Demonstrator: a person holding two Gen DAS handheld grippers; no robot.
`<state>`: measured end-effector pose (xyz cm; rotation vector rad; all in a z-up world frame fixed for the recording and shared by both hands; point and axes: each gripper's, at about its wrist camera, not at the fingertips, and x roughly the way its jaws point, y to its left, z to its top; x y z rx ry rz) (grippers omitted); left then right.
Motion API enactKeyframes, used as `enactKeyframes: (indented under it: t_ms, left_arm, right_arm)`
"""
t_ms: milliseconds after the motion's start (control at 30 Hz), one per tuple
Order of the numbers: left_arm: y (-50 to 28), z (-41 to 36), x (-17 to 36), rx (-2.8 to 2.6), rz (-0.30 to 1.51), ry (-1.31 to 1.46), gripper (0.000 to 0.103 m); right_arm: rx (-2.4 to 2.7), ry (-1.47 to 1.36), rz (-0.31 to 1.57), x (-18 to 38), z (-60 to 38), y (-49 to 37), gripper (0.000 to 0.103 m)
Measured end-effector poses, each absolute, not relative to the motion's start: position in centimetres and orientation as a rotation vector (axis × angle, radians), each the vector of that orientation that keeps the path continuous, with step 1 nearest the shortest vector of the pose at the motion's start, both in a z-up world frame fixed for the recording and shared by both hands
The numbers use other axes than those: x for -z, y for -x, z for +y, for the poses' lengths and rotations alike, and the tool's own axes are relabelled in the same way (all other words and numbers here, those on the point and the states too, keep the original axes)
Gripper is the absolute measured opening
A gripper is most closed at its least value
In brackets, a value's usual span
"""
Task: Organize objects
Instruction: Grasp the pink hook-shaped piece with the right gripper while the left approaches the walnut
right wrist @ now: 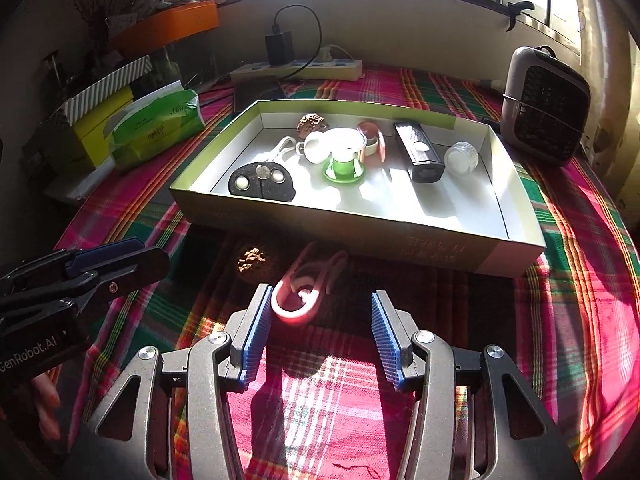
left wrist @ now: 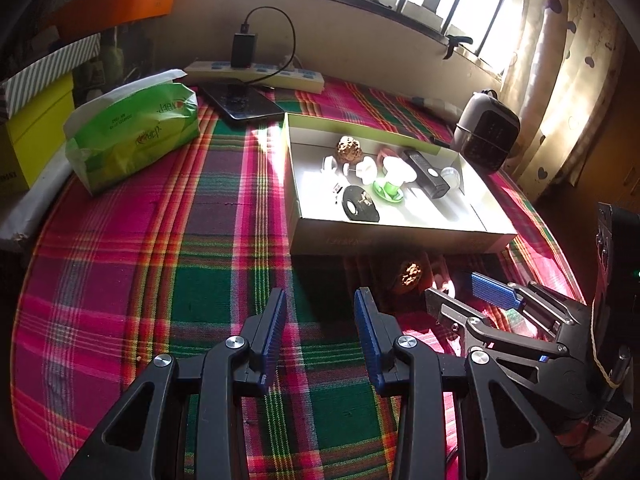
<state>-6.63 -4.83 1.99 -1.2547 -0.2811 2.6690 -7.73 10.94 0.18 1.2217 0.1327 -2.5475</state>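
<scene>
A shallow cardboard box (right wrist: pixel 400 240) (left wrist: pixel 400 240) on the plaid cloth holds several small items: a black pad (right wrist: pixel 262 186), a green and white cup piece (right wrist: pixel 342 164), a black remote-like device (right wrist: pixel 418 152), a clear lid (right wrist: pixel 462 158) and a walnut (right wrist: pixel 312 122). In front of the box lie a second walnut (right wrist: pixel 251 259) (left wrist: pixel 411 273) and a pink clip (right wrist: pixel 306 290). My right gripper (right wrist: pixel 322 322) is open with the pink clip's near end between its fingers. My left gripper (left wrist: pixel 320 320) is open and empty over bare cloth, left of the walnut.
A green tissue pack (left wrist: pixel 132 132), a phone (left wrist: pixel 244 104), a power strip (left wrist: pixel 256 72) with a charger, a small heater (right wrist: pixel 544 104) and stacked boxes (left wrist: pixel 32 120) surround the box. The table's round edge curves along left and right.
</scene>
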Motion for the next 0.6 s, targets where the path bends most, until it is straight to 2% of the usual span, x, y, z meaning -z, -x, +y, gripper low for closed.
enactKeyframes:
  t_ms: [600]
  left_arm:
    - [7.3,-3.6,-1.4,-2.613,-0.251,1.278,0.033]
  right_arm:
    - [2.555,-1.235,0.184,-0.1,11.2,8.6,0.050]
